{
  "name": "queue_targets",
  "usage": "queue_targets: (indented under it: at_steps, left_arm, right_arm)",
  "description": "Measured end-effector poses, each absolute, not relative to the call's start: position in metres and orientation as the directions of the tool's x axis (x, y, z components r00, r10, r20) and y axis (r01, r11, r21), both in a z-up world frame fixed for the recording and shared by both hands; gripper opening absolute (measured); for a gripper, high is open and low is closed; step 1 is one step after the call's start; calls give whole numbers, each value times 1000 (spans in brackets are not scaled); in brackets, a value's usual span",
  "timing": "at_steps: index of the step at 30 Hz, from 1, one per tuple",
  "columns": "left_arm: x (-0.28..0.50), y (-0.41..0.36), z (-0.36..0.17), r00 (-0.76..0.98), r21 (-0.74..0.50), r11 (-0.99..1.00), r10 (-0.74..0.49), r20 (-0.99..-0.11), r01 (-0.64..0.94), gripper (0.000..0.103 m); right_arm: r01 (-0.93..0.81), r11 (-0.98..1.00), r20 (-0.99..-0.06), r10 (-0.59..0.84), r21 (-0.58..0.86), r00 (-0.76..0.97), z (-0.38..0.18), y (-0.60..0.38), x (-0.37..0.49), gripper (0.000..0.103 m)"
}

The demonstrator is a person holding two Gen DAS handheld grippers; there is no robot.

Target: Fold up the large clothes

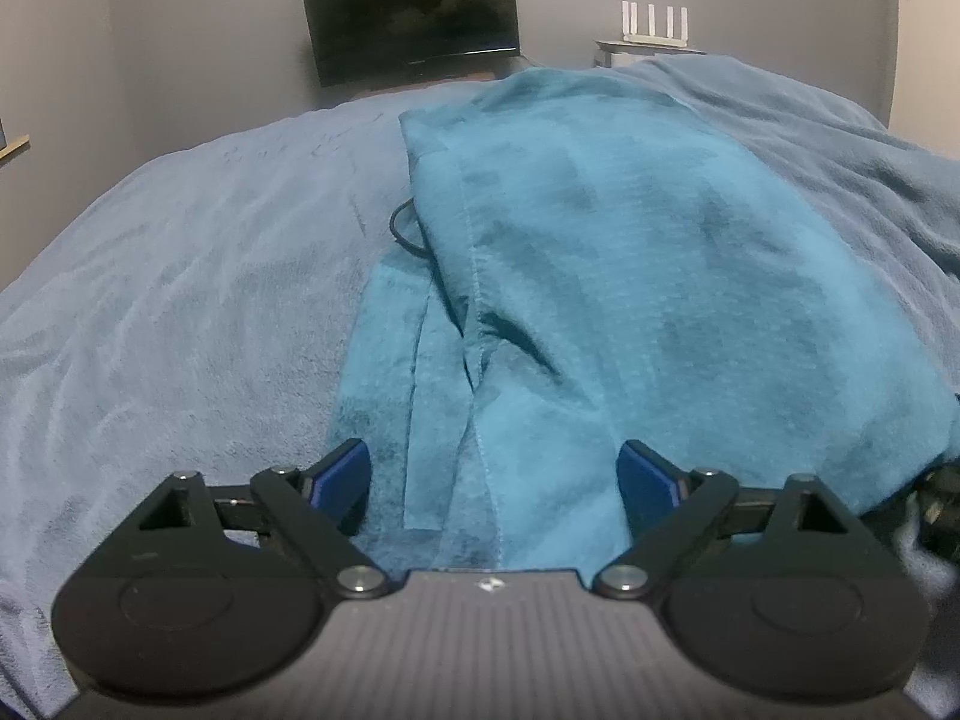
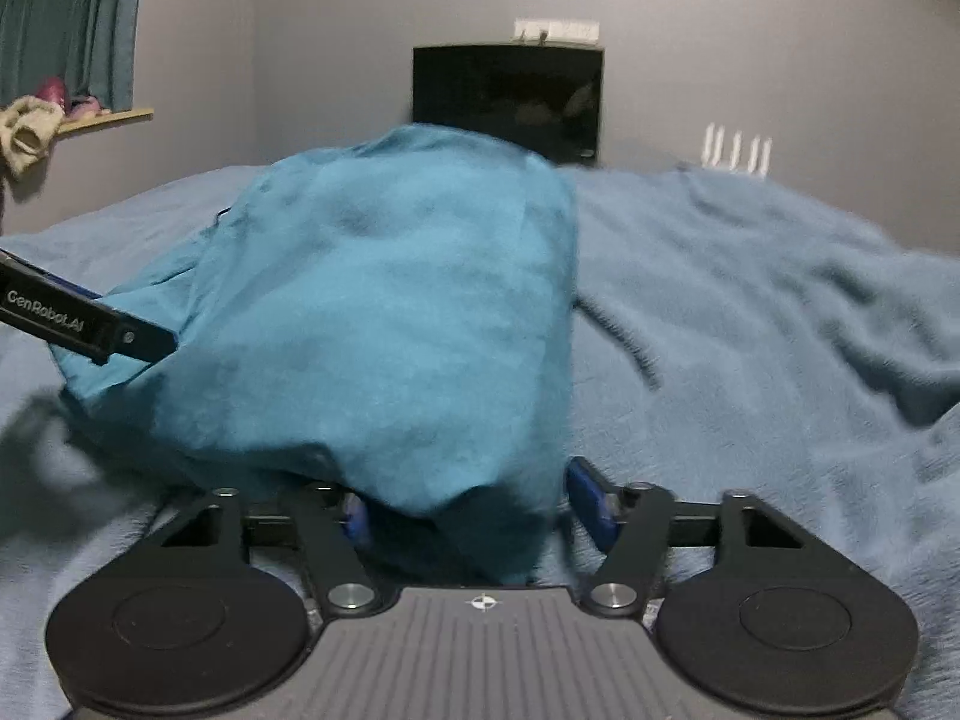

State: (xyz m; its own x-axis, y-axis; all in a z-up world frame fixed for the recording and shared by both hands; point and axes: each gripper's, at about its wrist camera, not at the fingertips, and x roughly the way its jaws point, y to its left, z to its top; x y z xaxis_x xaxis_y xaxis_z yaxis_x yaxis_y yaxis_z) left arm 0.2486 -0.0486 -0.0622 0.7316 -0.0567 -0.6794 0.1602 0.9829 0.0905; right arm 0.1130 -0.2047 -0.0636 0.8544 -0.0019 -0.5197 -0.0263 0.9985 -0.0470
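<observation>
A large teal garment (image 1: 630, 252) lies on the blue blanket (image 1: 180, 300), partly folded over itself with a stitched hem running toward me. My left gripper (image 1: 495, 480) is open, its blue pads (image 1: 345, 474) spread either side of the garment's near edge. In the right wrist view the same garment (image 2: 372, 312) bulges up and drapes over the space between my right gripper's (image 2: 474, 507) spread blue pads (image 2: 591, 501). The jaws stand wide apart with cloth lying between them. The left gripper's black finger (image 2: 90, 324) shows at the left, against the cloth.
A black cord loop (image 1: 408, 234) lies on the blanket beside the garment. A dark monitor (image 1: 414, 18) and a white router (image 1: 654, 24) stand beyond the bed. Rumpled blanket (image 2: 780, 312) rises on the right. A shelf with clothes (image 2: 36, 126) is at far left.
</observation>
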Motion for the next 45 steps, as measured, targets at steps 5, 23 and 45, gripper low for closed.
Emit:
queue_targets:
  at_steps: [5, 23, 45]
  left_arm:
    - [257, -45, -68, 706, 29, 986, -99, -701, 167, 98]
    - [154, -12, -59, 711, -8, 984, -136, -690, 180, 102]
    - [131, -22, -114, 799, 71, 973, -136, -585, 218, 102]
  right_arm:
    - [42, 994, -531, 20, 104, 847, -57, -233, 109, 42]
    - [101, 954, -607, 96, 281, 789, -48, -243, 68, 90]
    - [8, 1000, -549, 8, 27, 836, -78, -159, 53, 103]
